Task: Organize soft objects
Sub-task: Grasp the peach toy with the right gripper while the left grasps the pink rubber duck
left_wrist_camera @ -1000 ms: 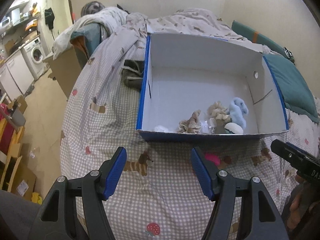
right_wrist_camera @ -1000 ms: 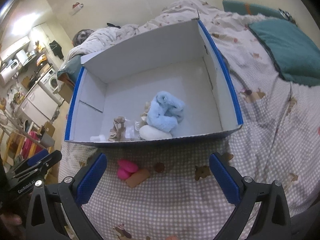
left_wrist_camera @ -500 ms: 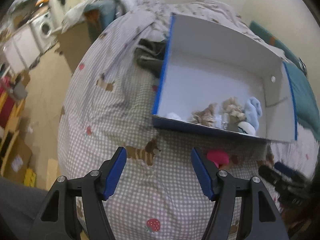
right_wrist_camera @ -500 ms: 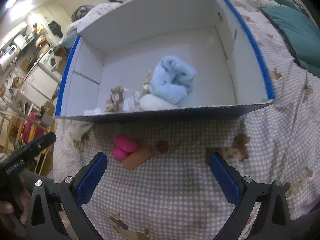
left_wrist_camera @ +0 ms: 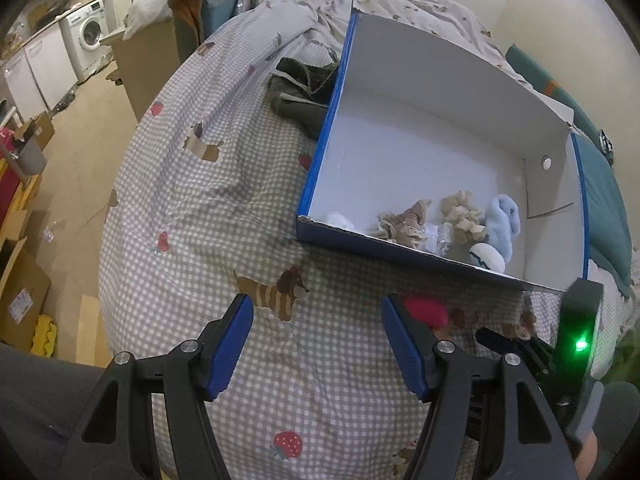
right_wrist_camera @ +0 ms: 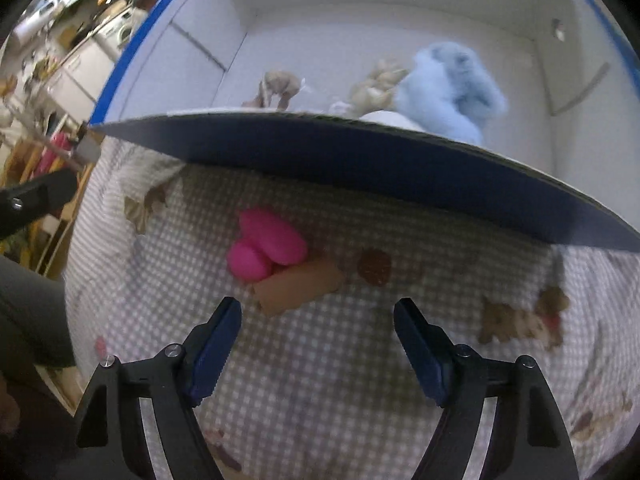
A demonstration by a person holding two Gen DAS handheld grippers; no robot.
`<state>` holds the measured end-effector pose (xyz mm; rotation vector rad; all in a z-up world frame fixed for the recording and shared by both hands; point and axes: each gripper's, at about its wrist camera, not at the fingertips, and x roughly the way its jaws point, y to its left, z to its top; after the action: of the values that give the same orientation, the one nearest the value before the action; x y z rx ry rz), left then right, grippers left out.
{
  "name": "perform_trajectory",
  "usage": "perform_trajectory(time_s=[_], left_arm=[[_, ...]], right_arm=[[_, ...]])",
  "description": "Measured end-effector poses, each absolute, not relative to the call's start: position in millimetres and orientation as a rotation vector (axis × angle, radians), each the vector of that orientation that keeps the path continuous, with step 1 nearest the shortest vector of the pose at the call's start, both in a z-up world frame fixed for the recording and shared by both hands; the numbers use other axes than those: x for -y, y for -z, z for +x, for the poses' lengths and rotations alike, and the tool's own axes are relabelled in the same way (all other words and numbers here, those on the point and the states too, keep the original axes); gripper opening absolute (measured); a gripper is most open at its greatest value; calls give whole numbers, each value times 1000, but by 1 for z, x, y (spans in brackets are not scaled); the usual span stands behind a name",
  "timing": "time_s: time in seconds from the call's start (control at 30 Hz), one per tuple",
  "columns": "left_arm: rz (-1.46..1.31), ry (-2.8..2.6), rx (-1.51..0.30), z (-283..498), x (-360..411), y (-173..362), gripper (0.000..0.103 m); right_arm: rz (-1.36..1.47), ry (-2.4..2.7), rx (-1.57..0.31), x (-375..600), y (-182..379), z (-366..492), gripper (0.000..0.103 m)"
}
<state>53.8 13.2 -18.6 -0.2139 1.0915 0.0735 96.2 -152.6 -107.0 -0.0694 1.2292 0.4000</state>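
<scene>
A pink soft toy and a tan soft block lie on the checked bedcover in front of a blue-and-white cardboard box. My right gripper is open and empty, just short of the tan block. In the left wrist view the pink toy peeks out beside my open, empty left gripper. The box holds a light blue plush, beige frilly pieces and a white item. The right gripper's body with a green light shows at lower right.
A dark garment lies against the box's far left side. Teal pillows lie to the right of the box. The bed's left edge drops to a floor with cardboard boxes and a washing machine.
My right gripper has dropped low and moved in toward the pink toy and tan block. My left gripper has shifted left and tilted, so the box sits further right.
</scene>
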Motion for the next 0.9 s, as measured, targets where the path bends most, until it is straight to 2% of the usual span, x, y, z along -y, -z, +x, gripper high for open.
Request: perform_trajectory(time_s=[0.1,0.13,0.2,0.27,0.3,0.33,0.37,0.9], left_arm=[[-220,-74,-1103,55,-14,22,64],[-220,-74,-1106,56,-15,23,64],[-220,-74,-1112,56,-14,25,64],[-221,-70,-1117,57,-13,26,64],[-221,-67,-1118,58,-13,26,64],[-220,-66,-1118,58,-12,27,64],[-217,-63,-1119,58,-11,27,64],[-174,-23,-1155,60,2,38,64]], right_arm=[[-112,-418,-1230,142,114,101,58],[-112,-429,-1234,140,117,102,54],[-103,-439,-1237,137,121,104,54],[-116,-443,-1234,134,125,107,45],[-123,-445,-1227,133,125,107,38],[-128,-449,-1219,132,122,105,14],[-130,-448,-1215,132,121,104,10],[41,-447,-1150,181,45,76,10]])
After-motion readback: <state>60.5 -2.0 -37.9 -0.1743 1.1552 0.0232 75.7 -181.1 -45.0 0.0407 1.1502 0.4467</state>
